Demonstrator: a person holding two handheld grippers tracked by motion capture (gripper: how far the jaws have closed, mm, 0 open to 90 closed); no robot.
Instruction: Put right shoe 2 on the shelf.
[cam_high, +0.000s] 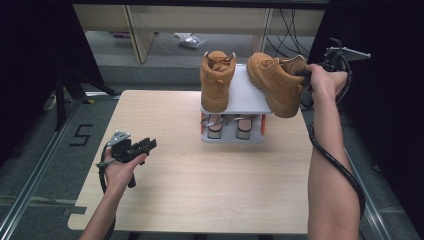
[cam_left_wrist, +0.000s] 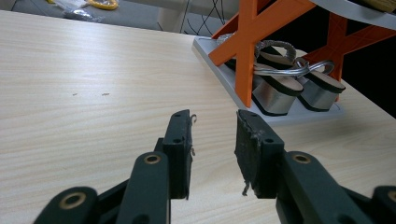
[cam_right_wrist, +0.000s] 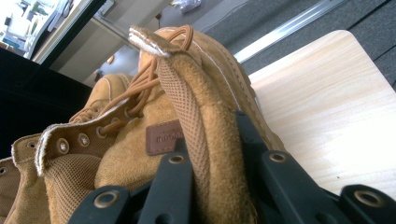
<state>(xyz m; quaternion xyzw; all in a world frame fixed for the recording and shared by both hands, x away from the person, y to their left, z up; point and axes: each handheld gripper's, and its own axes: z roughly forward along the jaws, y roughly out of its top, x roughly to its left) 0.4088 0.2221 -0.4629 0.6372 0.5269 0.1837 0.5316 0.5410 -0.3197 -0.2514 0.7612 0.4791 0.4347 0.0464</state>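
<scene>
right gripper (cam_right_wrist: 210, 186) clenched on tan boot (cam_high: 277, 80) collar, tilted beside rack shelf (cam_high: 245, 95); thin grip, boot could slip. left gripper (cam_left_wrist: 215, 140) released.

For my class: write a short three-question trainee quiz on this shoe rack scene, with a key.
1. True or false: the right gripper is clamped on the collar of a tan boot.
2. What sits on the rack's lower shelf?
A. silver sandals
B. a second pair of boots
C. a folded towel
3. What is between the jaws of the left gripper?

Key: 1 true. 2 A, the silver sandals. 3 Nothing; it is open above the table.
</scene>
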